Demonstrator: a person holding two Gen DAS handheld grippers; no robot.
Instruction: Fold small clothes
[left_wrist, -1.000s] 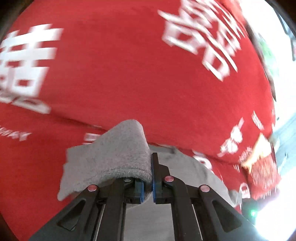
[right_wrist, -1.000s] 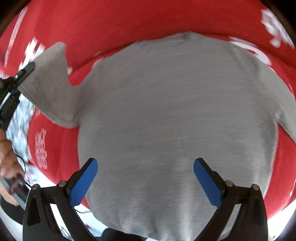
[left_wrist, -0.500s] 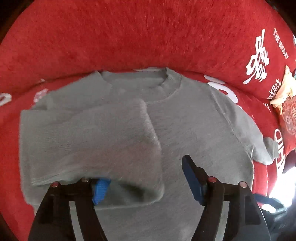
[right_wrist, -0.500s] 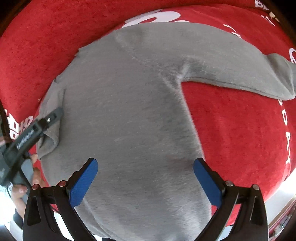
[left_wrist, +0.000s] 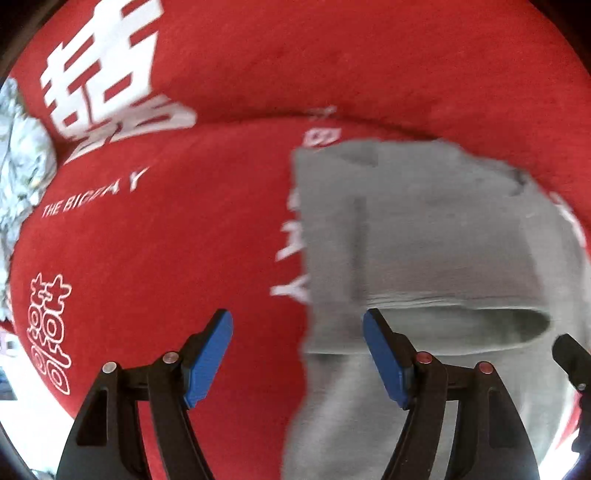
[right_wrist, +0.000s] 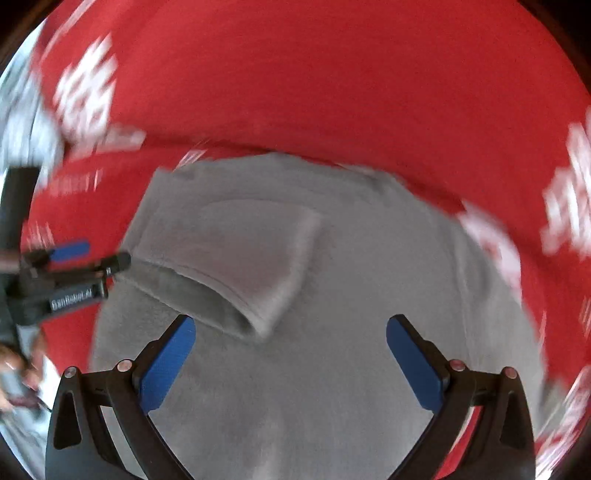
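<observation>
A small grey sweater (right_wrist: 351, 288) lies flat on a red blanket (right_wrist: 295, 74). One sleeve (right_wrist: 236, 254) is folded across its body. The sweater also shows in the left wrist view (left_wrist: 424, 240), with the folded sleeve's cuff (left_wrist: 480, 325) near the bottom right. My left gripper (left_wrist: 297, 354) is open and empty, its right finger over the sweater's left edge and its left finger over the blanket. It also shows in the right wrist view (right_wrist: 79, 256), beside the sweater's left edge. My right gripper (right_wrist: 290, 358) is open and empty above the sweater's lower body.
The red blanket (left_wrist: 147, 258) has white printed characters and words. A pale crumpled cloth (left_wrist: 18, 166) lies at the far left edge. A black tip of the other gripper (left_wrist: 570, 356) shows at the right edge of the left wrist view.
My left gripper let go of the sleeve after laying it across the sweater, opened, and moved left to the sweater's edge. My right gripper stayed open and swung over the sweater.
</observation>
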